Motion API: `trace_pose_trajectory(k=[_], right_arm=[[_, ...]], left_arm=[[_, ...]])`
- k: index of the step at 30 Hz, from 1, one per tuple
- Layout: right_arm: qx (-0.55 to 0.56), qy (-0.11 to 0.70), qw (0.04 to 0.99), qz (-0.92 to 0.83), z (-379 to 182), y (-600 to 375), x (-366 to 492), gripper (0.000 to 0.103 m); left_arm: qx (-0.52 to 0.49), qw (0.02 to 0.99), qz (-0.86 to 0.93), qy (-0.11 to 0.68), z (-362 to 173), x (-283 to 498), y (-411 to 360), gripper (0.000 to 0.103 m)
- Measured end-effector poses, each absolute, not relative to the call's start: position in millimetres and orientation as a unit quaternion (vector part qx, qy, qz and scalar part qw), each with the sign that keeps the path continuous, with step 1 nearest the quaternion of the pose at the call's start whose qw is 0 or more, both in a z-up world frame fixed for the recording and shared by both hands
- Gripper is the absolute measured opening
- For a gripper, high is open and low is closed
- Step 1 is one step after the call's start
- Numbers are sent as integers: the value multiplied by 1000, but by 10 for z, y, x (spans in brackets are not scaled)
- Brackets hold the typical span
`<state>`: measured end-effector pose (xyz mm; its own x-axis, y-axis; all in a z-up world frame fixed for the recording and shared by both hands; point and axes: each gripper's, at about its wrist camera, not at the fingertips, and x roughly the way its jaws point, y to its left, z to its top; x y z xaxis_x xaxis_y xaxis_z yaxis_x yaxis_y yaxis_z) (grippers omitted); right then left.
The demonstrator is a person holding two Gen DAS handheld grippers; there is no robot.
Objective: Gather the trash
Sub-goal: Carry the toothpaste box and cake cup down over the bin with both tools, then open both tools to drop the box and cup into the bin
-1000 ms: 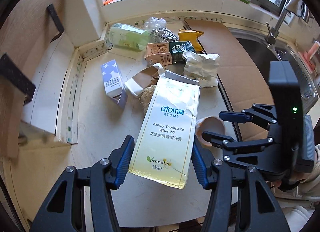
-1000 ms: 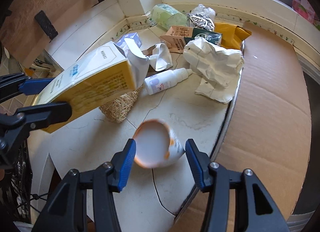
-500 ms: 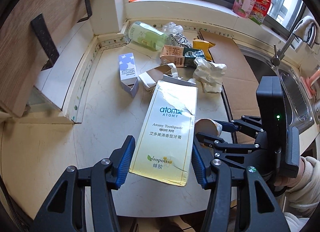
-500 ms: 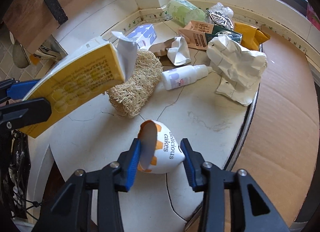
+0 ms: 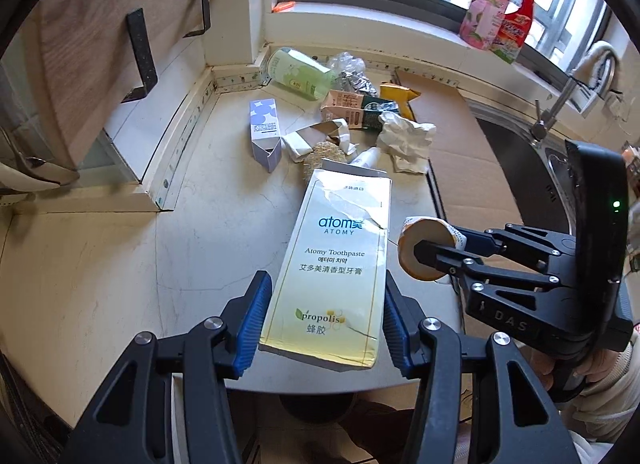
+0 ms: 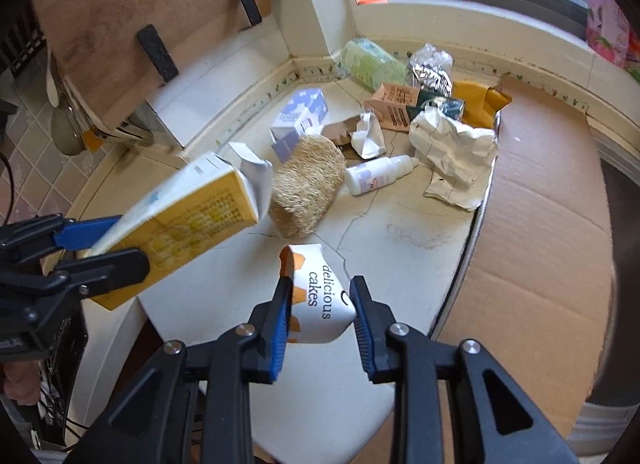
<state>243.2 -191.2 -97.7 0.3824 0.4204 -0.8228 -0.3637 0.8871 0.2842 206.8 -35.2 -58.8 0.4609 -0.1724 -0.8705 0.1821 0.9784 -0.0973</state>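
Above the countertop (image 5: 100,272), both tongs angle down, clamping toothpaste box (image 5: 336,264) and cake cup (image 6: 320,300).

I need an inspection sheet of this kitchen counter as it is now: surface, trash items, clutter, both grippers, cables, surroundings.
Surface: pale counter, cracked; cardboard sheet lies on its right part.
Job's things: toothpaste box held off the counter; paper cake cup held, squashed.
Clutter: loofah, small white bottle, crumpled paper, purple-white carton, green bottle, foil wrapper, yellow packet, brown-green carton.
Grippers: left gripper shut on the box; right gripper has just been closing and pinches the cup.
Cables: dark cables below the counter edge at the left.
Surroundings: window sill with two spray bottles; sink faucet at right.
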Motion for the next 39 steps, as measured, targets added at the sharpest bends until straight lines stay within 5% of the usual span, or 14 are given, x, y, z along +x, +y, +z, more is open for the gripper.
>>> trace_pose_trajectory(k=[11,18,28,39], right_arm=[[67,474,855,200,-590,-1745,1226,29],[76,505,842,173,-858,-1543,313,29],[89,601,783,133,-1933,-1449,-5,29],[86,644,754,97,-3880,-1545,206,30]], left_arm=[[20,858,-164,486,-409,995,-80,51],[39,835,-195,513,-804,225,-10,50],[59,778,-159,606,-2004,-86,-107,50],[64,749,-119,649,-3930,252,-279,51]])
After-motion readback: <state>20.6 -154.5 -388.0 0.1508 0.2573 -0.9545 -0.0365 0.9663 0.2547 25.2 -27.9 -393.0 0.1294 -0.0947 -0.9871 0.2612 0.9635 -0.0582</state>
